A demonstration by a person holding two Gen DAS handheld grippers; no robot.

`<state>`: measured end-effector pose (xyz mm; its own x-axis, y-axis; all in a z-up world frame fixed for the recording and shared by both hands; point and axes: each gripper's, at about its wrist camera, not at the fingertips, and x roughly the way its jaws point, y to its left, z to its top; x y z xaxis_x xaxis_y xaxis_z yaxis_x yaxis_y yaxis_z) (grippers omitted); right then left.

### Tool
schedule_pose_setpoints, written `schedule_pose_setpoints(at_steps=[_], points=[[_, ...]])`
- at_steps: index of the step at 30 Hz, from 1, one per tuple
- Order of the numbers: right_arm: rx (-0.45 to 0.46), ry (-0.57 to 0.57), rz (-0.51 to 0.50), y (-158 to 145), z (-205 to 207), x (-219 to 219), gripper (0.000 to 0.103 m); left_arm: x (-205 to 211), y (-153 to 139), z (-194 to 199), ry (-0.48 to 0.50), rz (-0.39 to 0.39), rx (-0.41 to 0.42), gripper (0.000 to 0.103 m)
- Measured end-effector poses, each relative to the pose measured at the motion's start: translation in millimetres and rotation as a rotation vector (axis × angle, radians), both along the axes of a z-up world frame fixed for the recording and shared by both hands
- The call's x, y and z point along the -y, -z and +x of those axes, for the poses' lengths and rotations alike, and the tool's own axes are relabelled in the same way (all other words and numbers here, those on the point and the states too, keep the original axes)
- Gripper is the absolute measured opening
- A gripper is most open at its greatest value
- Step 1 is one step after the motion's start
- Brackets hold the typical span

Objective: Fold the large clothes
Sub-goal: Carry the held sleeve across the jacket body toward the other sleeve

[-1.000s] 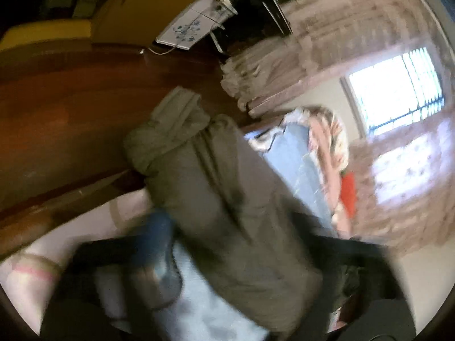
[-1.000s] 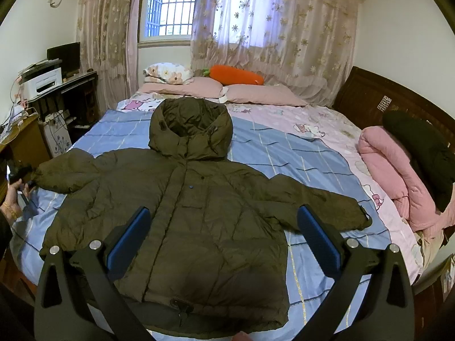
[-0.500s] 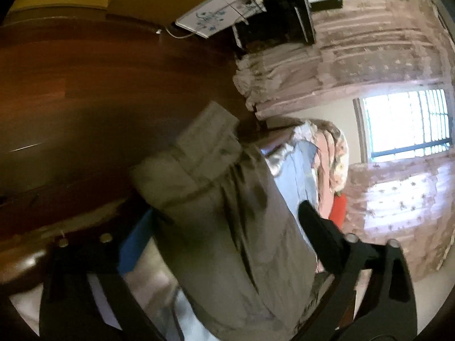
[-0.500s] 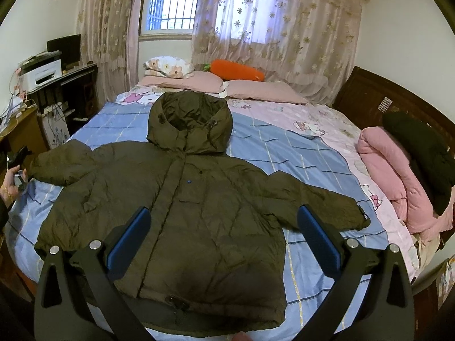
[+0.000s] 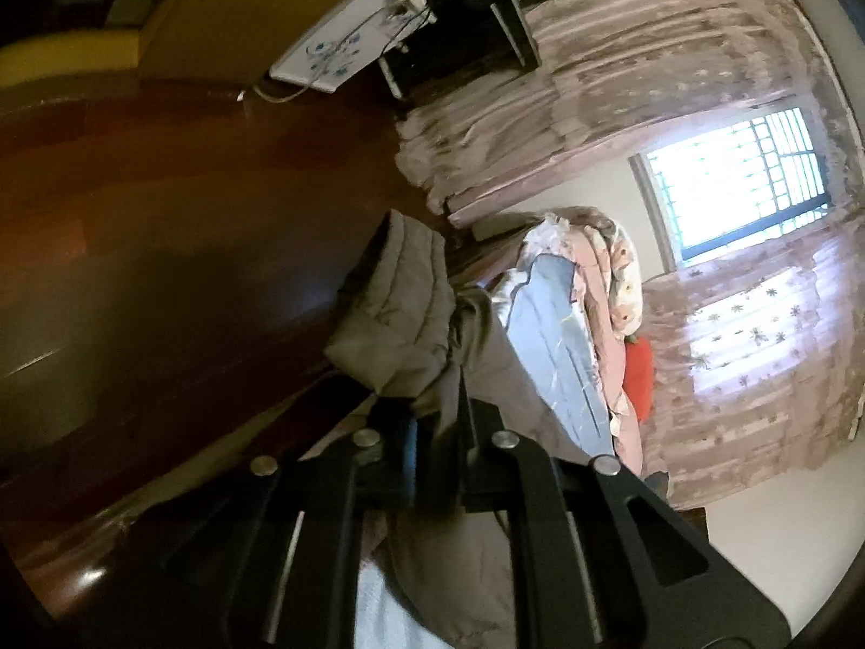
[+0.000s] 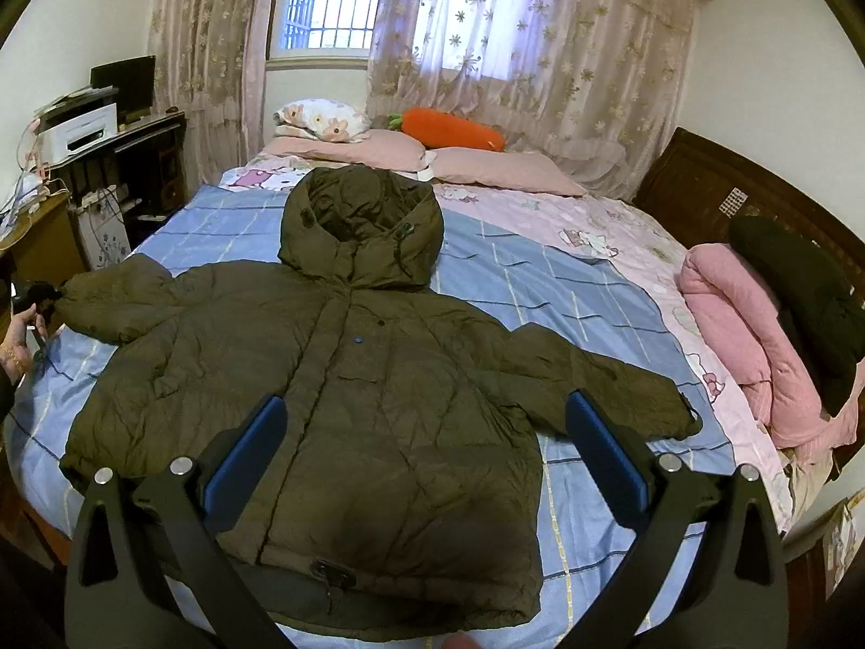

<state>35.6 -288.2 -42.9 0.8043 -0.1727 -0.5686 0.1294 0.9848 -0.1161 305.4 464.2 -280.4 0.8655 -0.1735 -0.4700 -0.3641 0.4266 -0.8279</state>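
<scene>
An olive-green hooded padded jacket (image 6: 346,378) lies front up on the bed (image 6: 594,297), hood toward the pillows and both sleeves spread out. My left gripper (image 5: 438,427) is shut on the cuff of the jacket's left-hand sleeve (image 5: 400,308) at the bed's left edge; it also shows in the right wrist view (image 6: 32,297), held by a hand. My right gripper (image 6: 427,449) is open and empty, hovering above the jacket's hem at the foot of the bed.
Pink pillows (image 6: 486,167) and an orange carrot cushion (image 6: 454,127) lie at the head of the bed. A rolled pink quilt (image 6: 740,346) with a dark garment (image 6: 800,292) lies on the right side. A desk with a printer (image 6: 86,130) stands left. A dark wooden floor (image 5: 162,216) lies beside the bed.
My left gripper has closed on the sleeve cuff and drawn the sleeve out straighter to the left. My right gripper has stayed open above the hem.
</scene>
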Motion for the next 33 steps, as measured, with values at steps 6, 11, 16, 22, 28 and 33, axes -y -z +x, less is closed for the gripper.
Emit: schedule_pose_setpoints(at_steps=[6, 11, 16, 22, 28, 33], points=[[0.013, 0.01, 0.01, -0.3, -6.5, 5.7, 0.102, 6.3, -27.5, -26.3, -0.026, 0.01, 0.071, 0.009], [0.015, 0.013, 0.01, -2.0, -9.2, 7.5, 0.102, 27.9, -68.1, -51.0, -0.043, 0.111, 0.104, 0.008], [0.028, 0.017, 0.02, -4.1, -15.8, 12.9, 0.102, 53.0, -115.2, -74.2, -0.05, 0.235, 0.147, 0.008], [0.044, 0.027, 0.036, -6.7, -25.9, 22.0, 0.102, 82.1, -161.9, -92.4, -0.04, 0.28, 0.193, 0.008], [0.05, 0.04, 0.051, -9.1, -35.5, 32.5, 0.102, 115.0, -208.4, -100.2, -0.004, 0.345, 0.205, 0.008], [0.065, 0.055, 0.074, -11.8, -44.3, 44.3, 0.102, 160.8, -256.1, -92.6, 0.054, 0.478, 0.215, 0.008]])
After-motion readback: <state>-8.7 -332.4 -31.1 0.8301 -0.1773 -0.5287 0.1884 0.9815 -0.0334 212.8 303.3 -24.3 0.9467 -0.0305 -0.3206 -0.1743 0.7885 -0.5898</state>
